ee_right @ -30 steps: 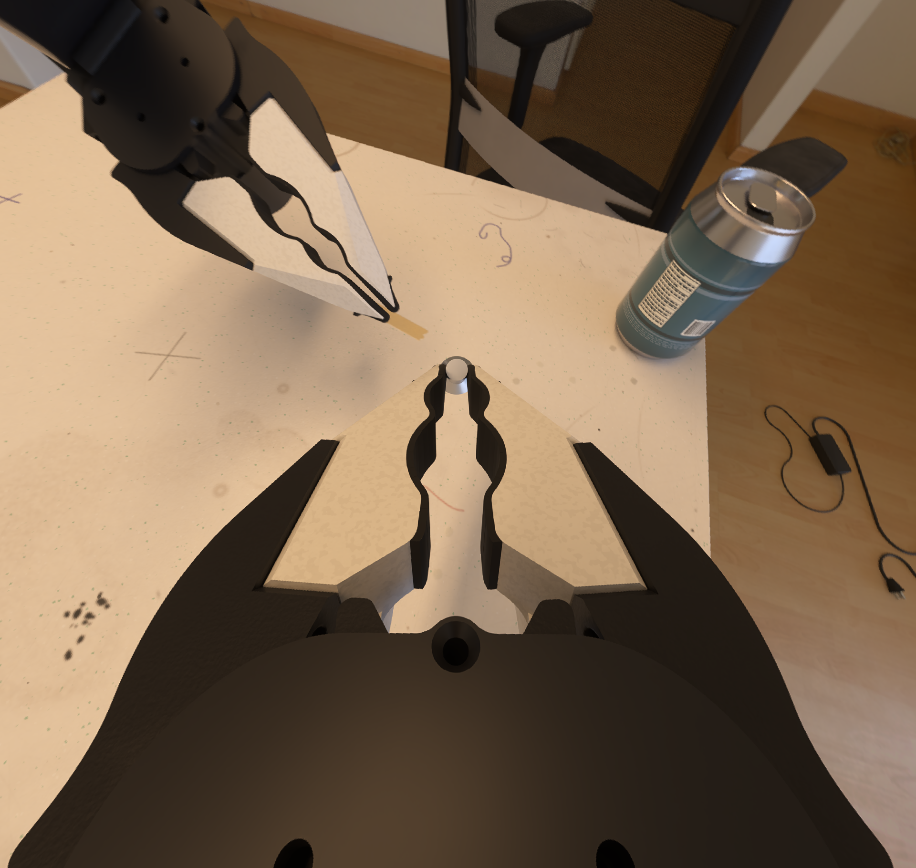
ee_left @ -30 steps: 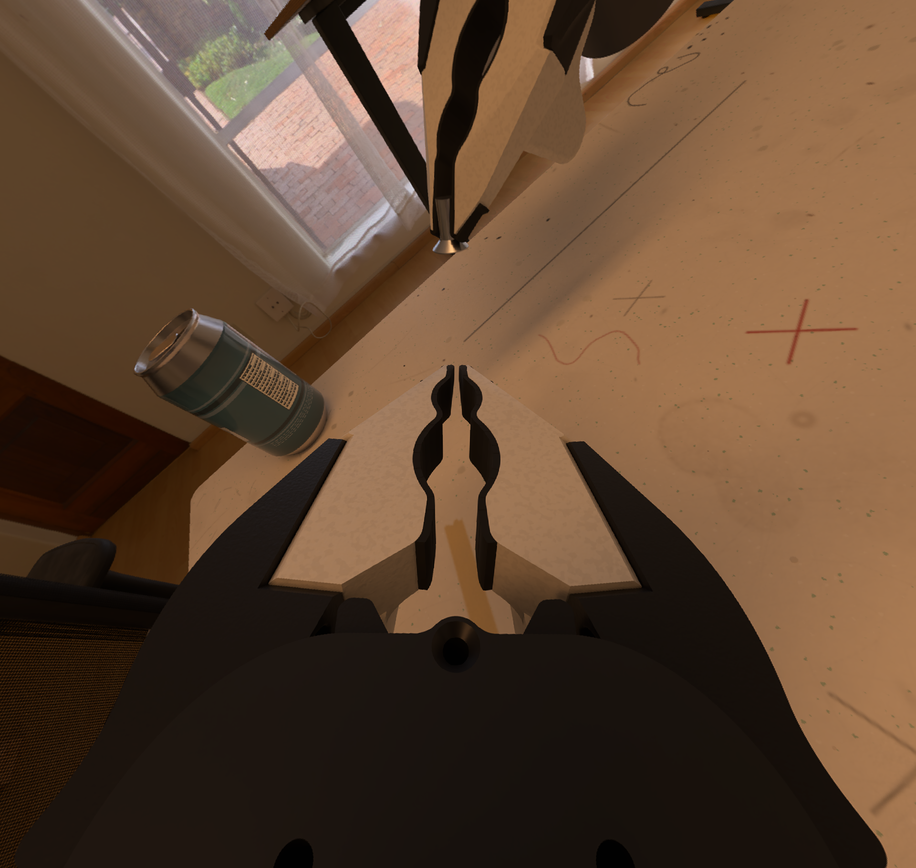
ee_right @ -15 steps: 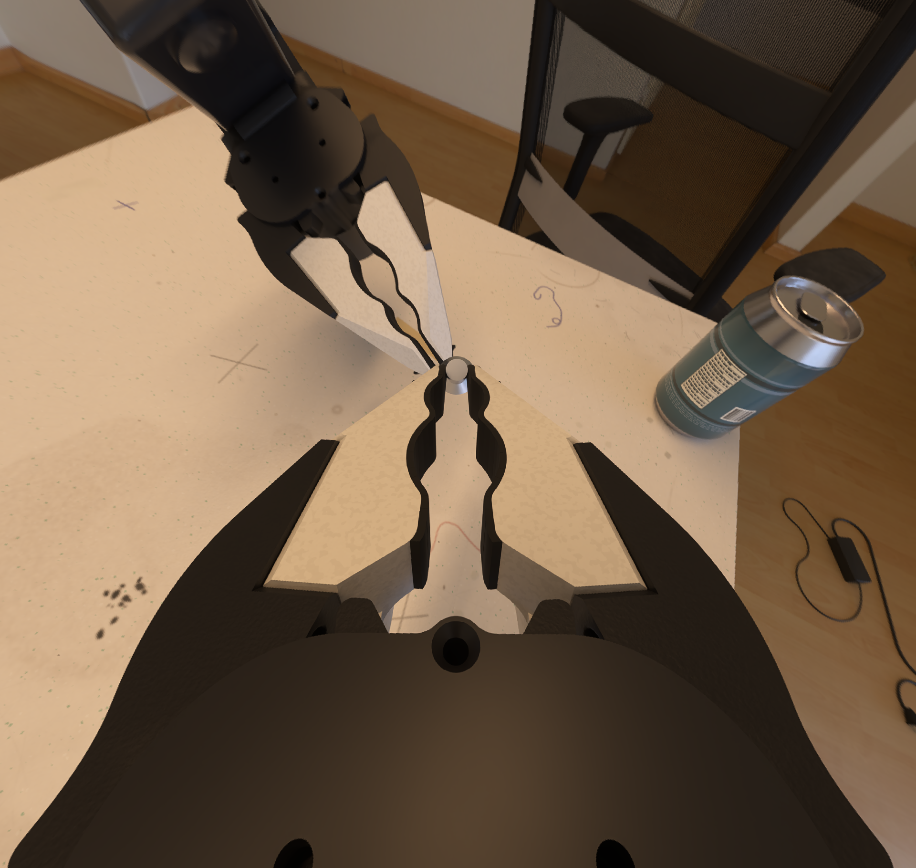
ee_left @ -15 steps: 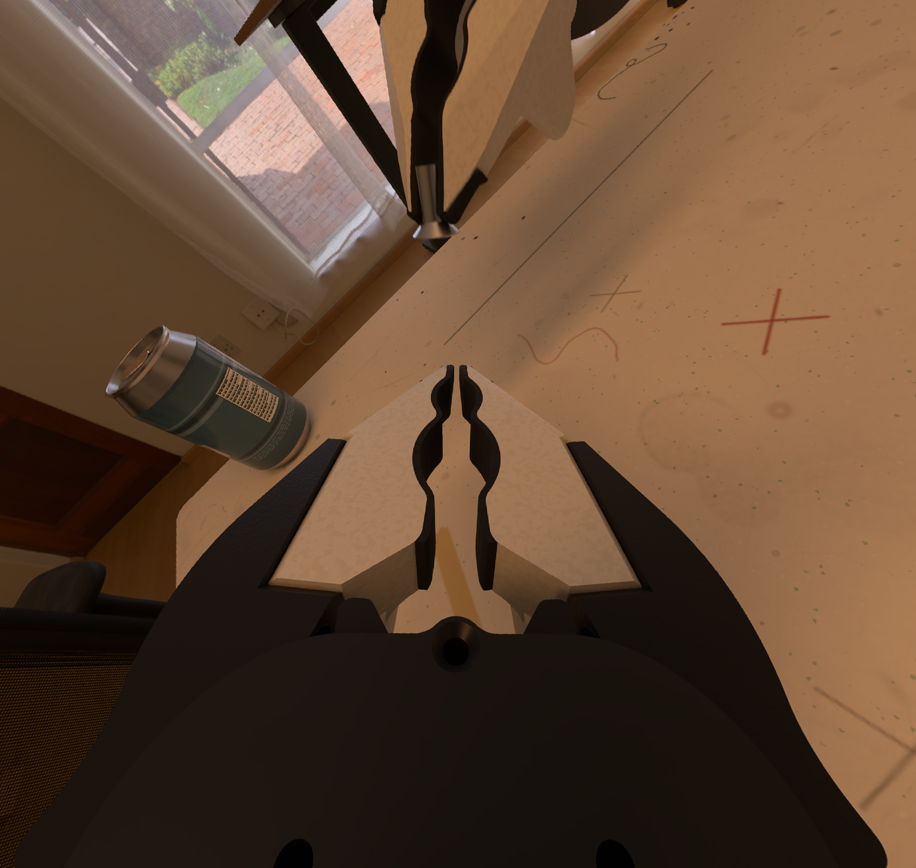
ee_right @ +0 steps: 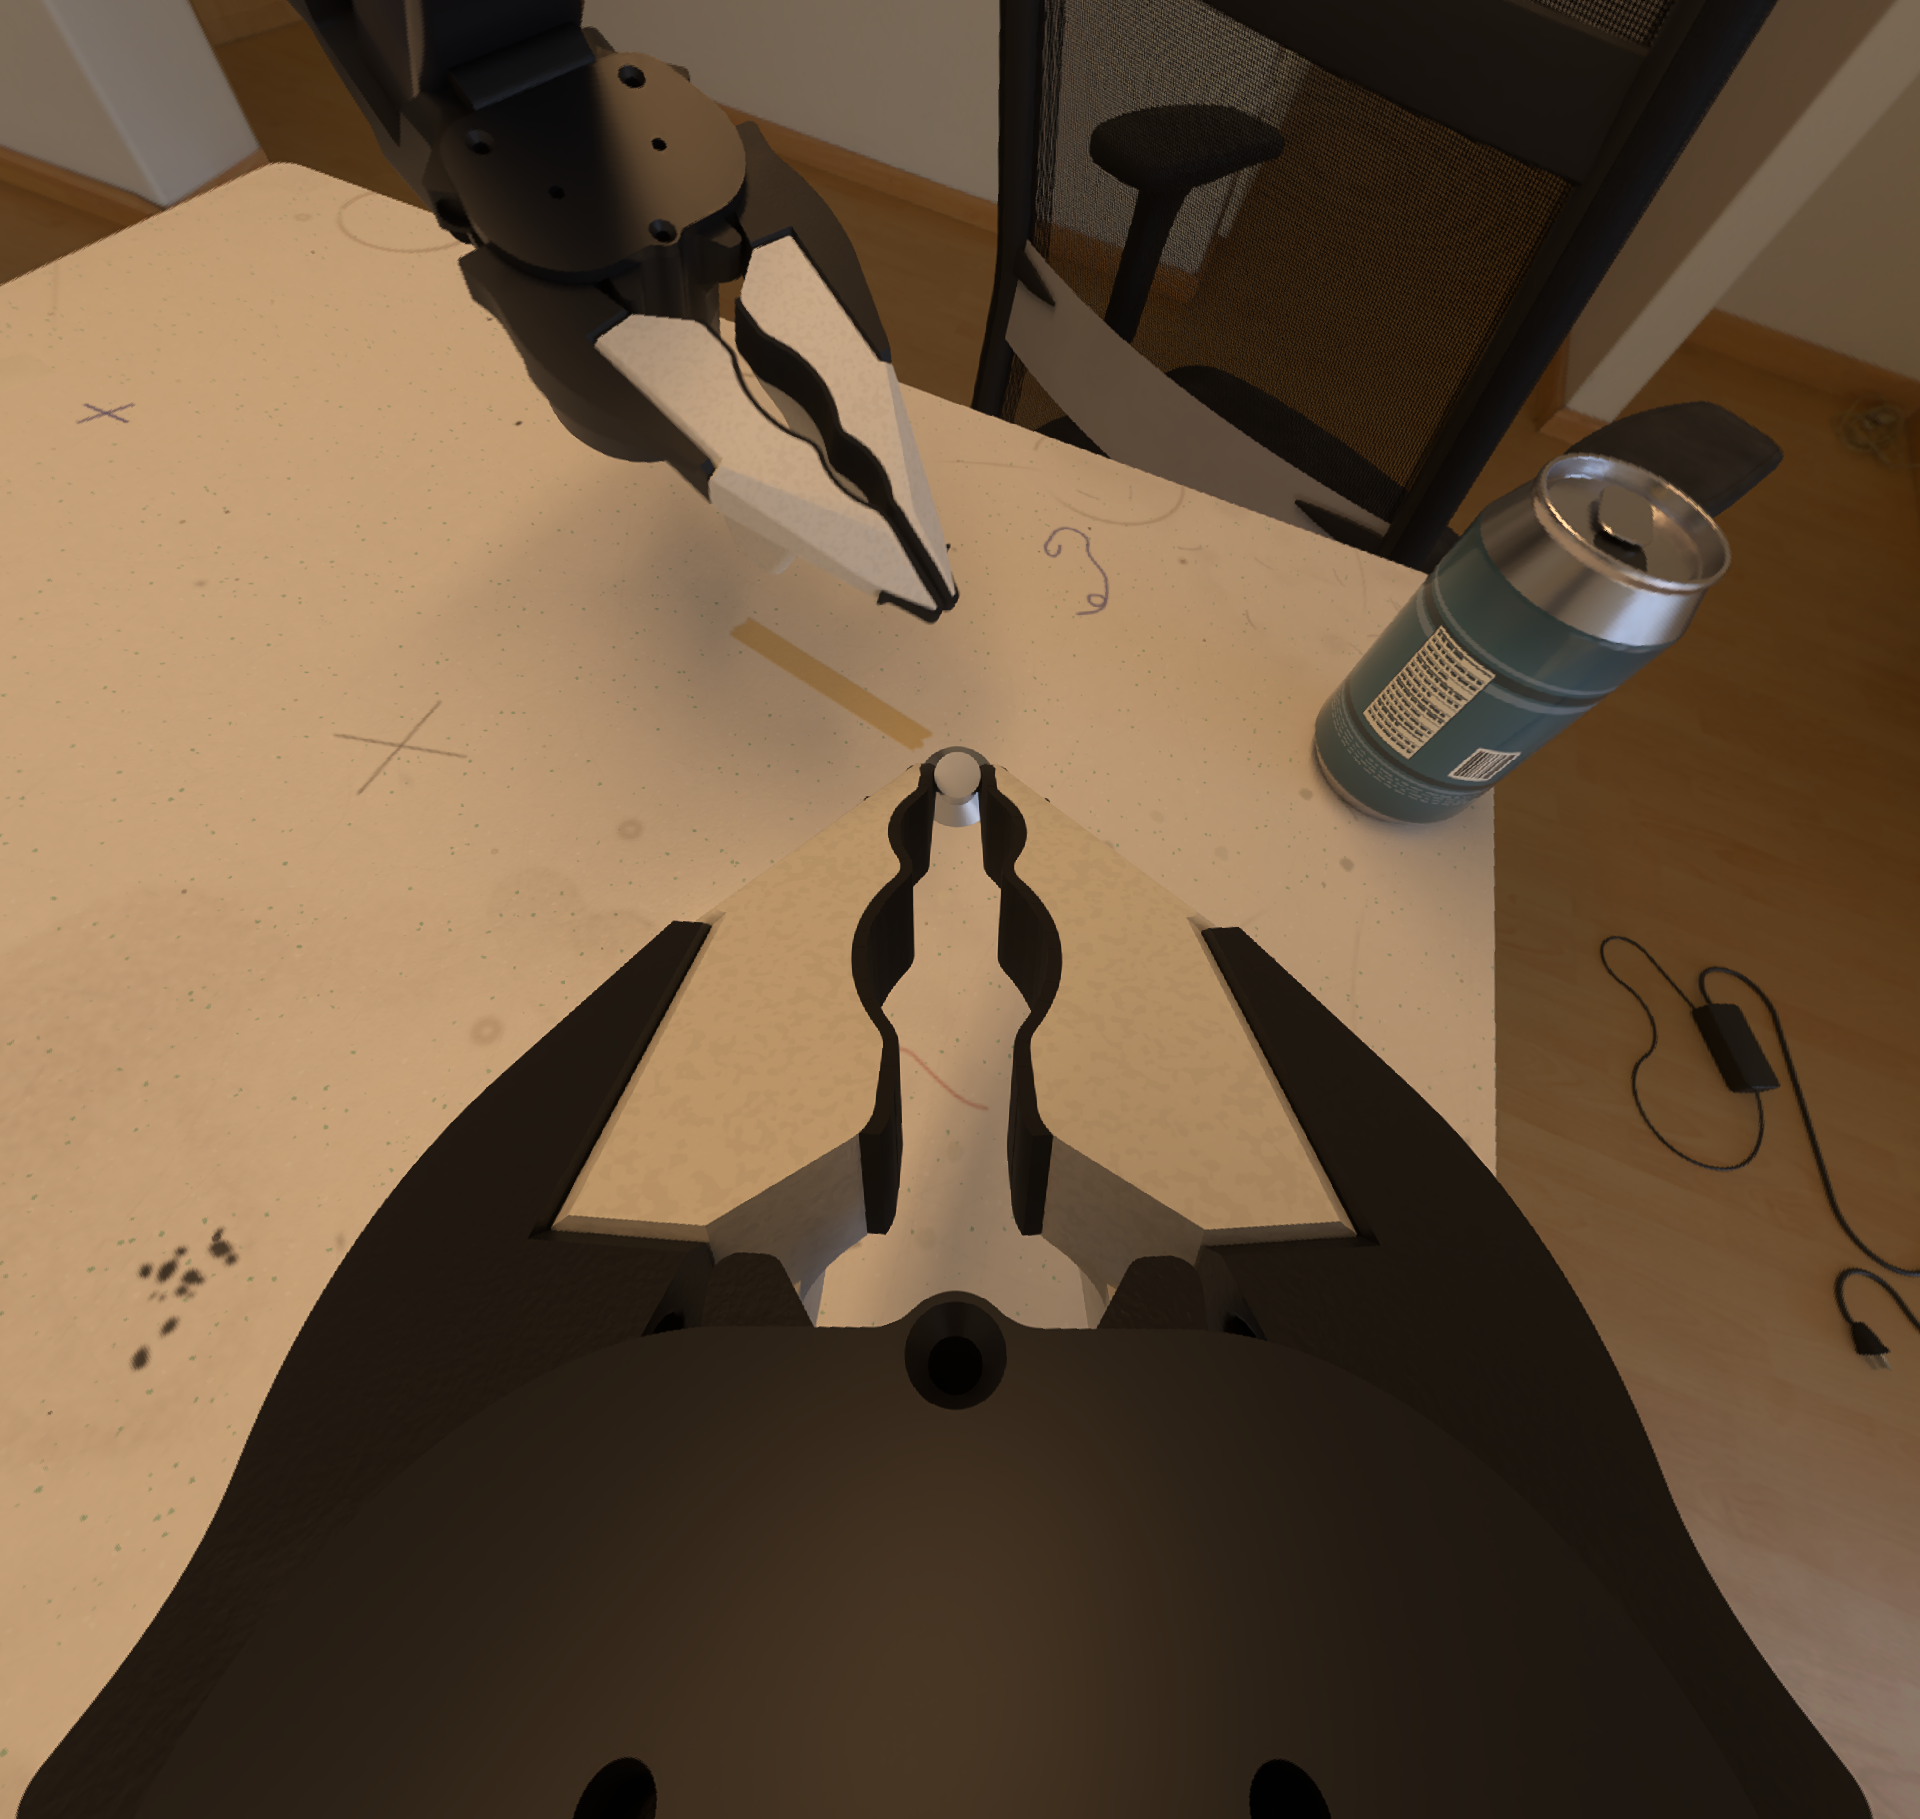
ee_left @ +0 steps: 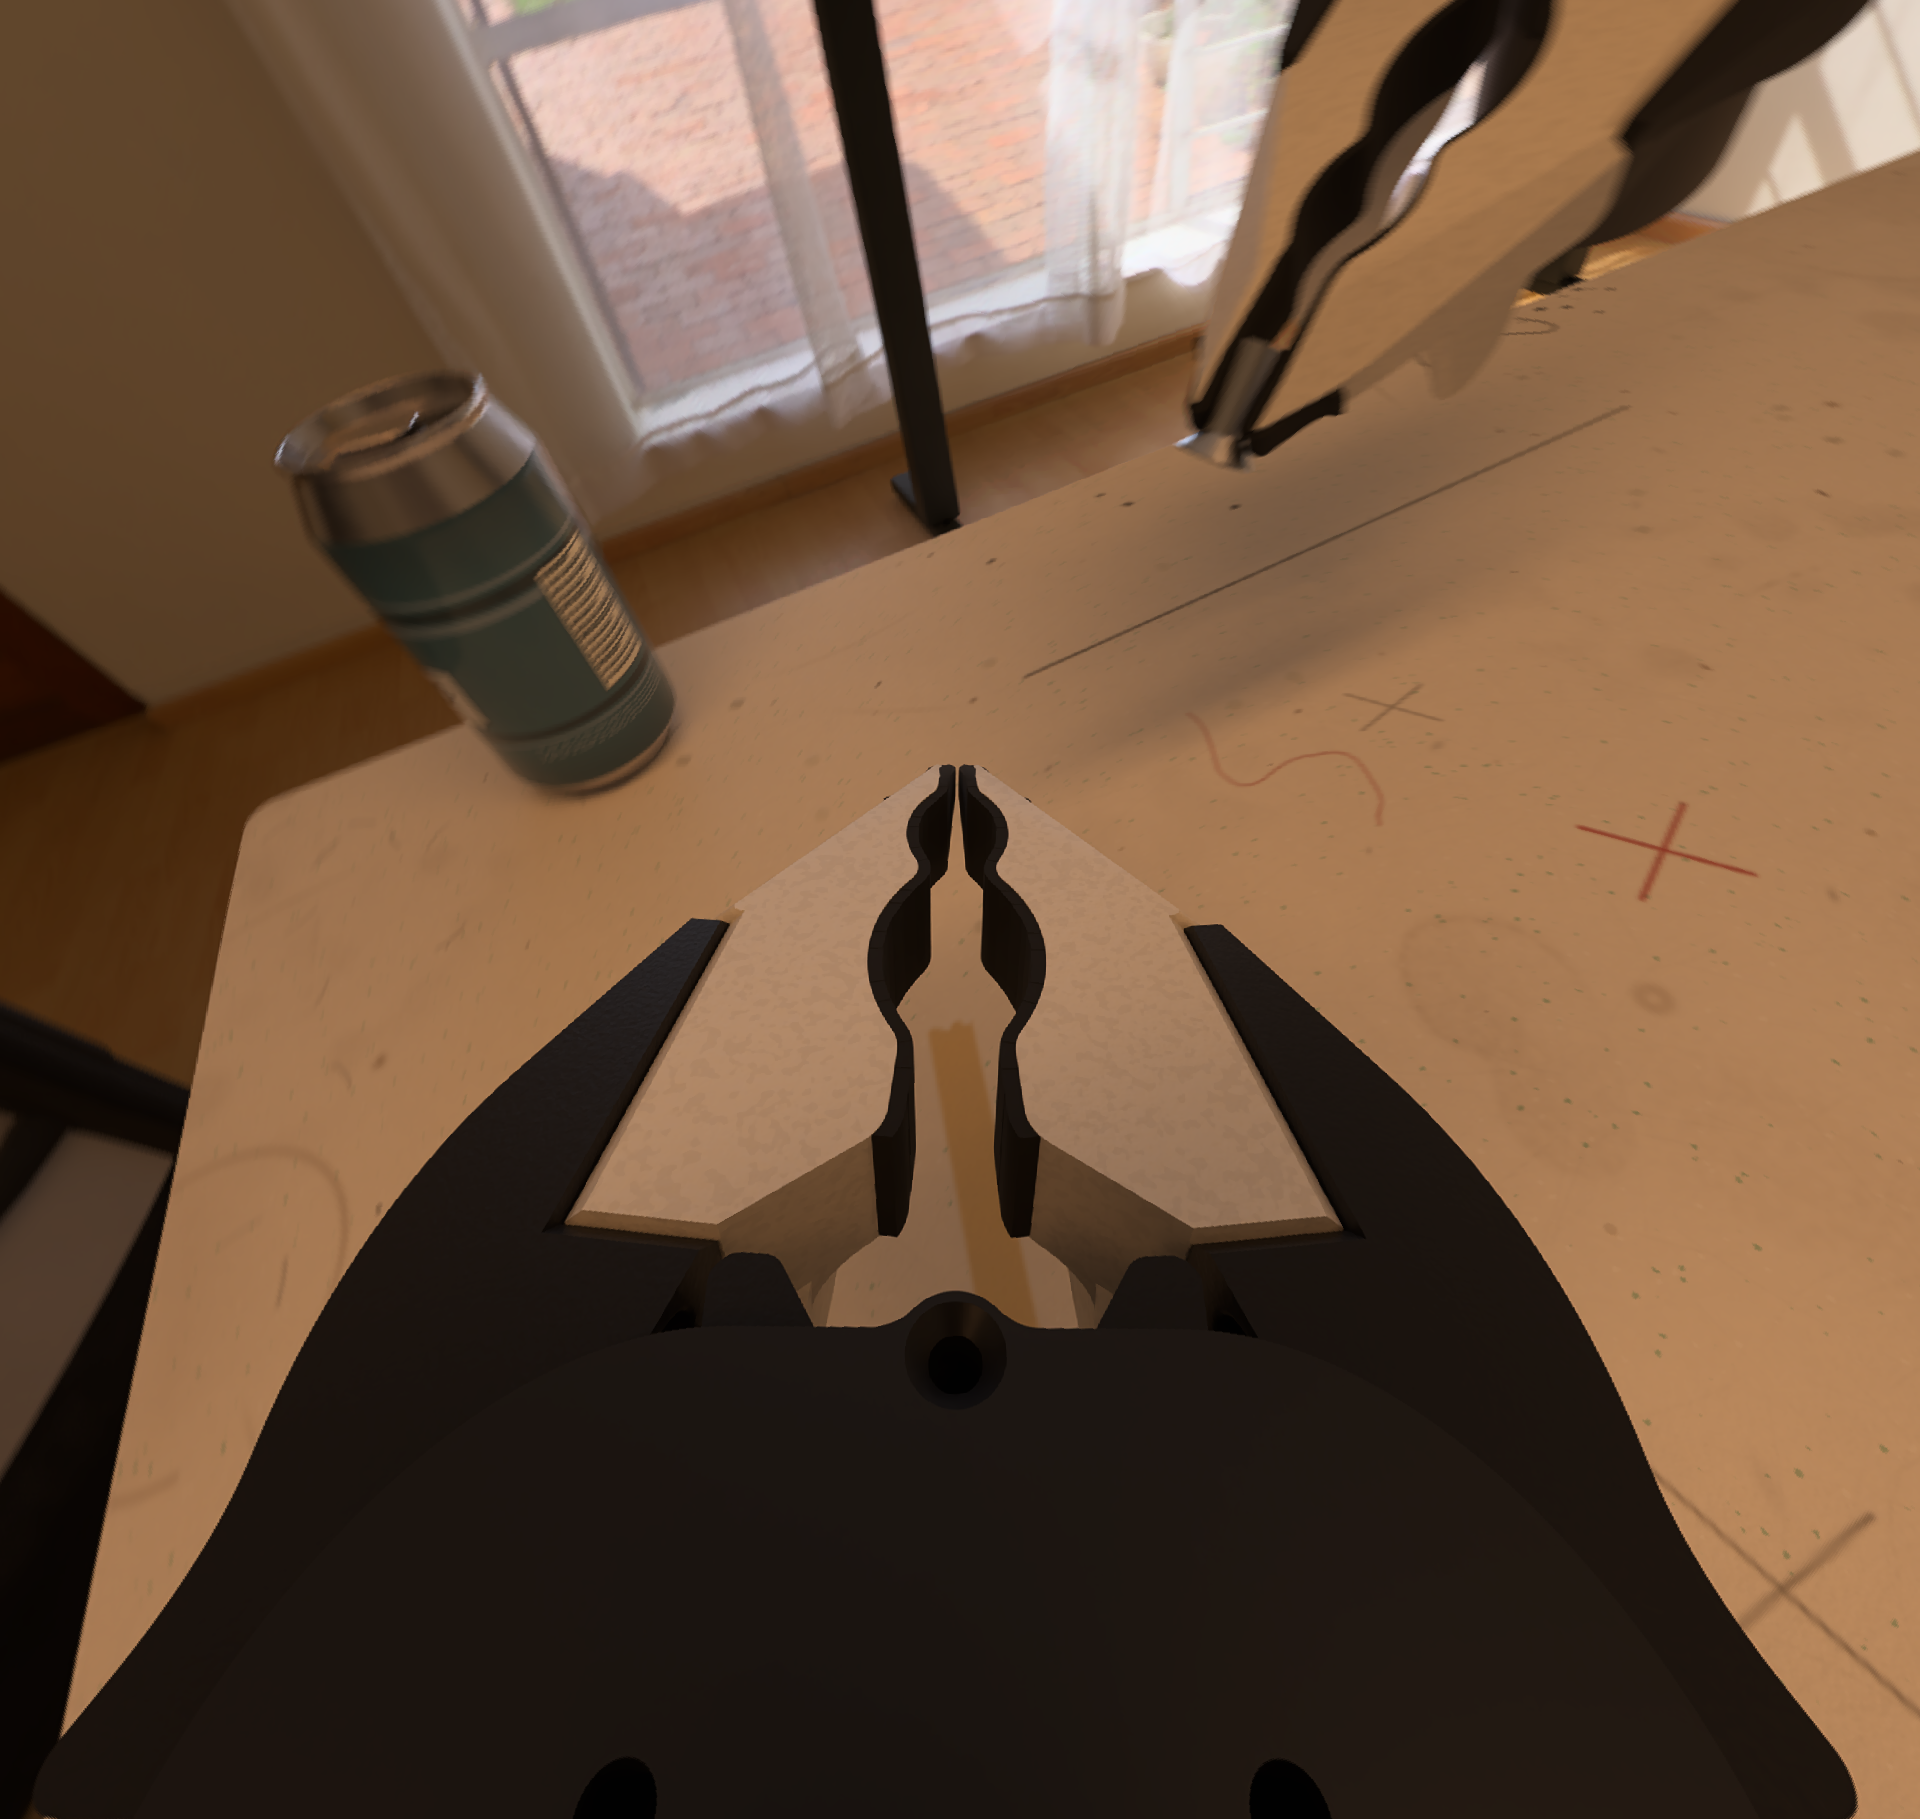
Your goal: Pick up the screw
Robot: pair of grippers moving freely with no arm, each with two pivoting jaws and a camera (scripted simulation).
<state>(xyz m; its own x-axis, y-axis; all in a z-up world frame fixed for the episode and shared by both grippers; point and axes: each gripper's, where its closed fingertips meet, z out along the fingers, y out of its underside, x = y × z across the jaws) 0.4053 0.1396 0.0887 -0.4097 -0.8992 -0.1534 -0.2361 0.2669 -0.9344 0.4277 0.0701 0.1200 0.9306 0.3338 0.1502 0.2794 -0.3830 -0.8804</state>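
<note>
My right gripper (ee_right: 957,782) is shut on a small silver screw (ee_right: 956,790), held at the fingertips above the pale table (ee_right: 312,938). In the left wrist view the right gripper (ee_left: 1236,419) hangs at the upper right with the screw (ee_left: 1231,408) head-down in its tips, clear of the table. My left gripper (ee_left: 956,782) is shut and empty, over a tan strip of tape (ee_left: 971,1146). In the right wrist view the left gripper (ee_right: 935,600) is shut, just beyond the tape (ee_right: 831,678).
A teal and silver drink can (ee_left: 488,585) stands near the table's corner, also in the right wrist view (ee_right: 1507,647). A black office chair (ee_right: 1299,263) stands behind the table edge. A cable and adapter (ee_right: 1745,1063) lie on the wooden floor. Pen marks dot the table.
The left gripper has swung and backed off, so the tape strip now lies uncovered between the two grippers. The right gripper still holds the screw off the table.
</note>
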